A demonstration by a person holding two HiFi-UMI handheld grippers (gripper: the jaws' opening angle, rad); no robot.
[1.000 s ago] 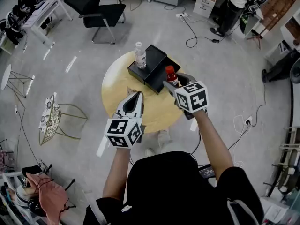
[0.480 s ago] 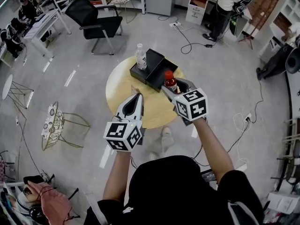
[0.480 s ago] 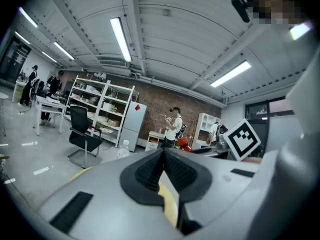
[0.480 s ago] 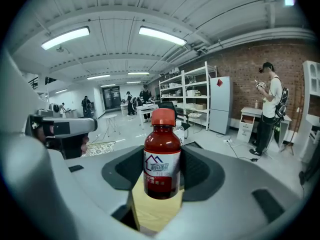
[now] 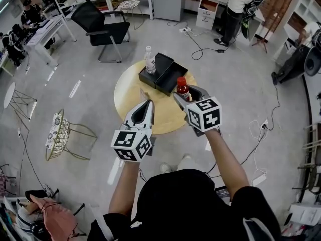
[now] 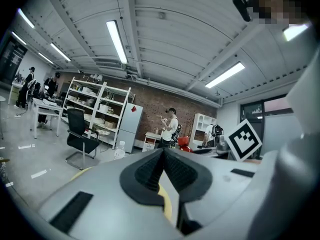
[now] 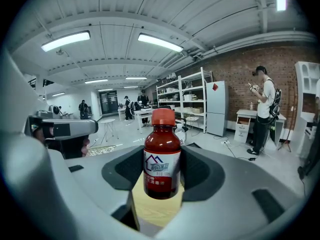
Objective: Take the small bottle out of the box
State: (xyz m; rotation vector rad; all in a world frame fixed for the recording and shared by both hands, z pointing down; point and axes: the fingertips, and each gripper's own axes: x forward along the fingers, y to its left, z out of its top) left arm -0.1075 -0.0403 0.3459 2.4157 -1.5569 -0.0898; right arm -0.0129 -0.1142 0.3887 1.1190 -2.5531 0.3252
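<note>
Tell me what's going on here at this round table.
A person holds a gripper in each hand. The right gripper is clamped on a small red-capped bottle, upright, out of the open black box and over the round yellow table. The left gripper is shut and empty, off to the side. A clear water bottle stands at the box's far corner.

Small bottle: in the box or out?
Out. The right gripper is shut on the small bottle, upright; the right gripper view shows bare table beneath it, and the black box lies beyond.
</note>
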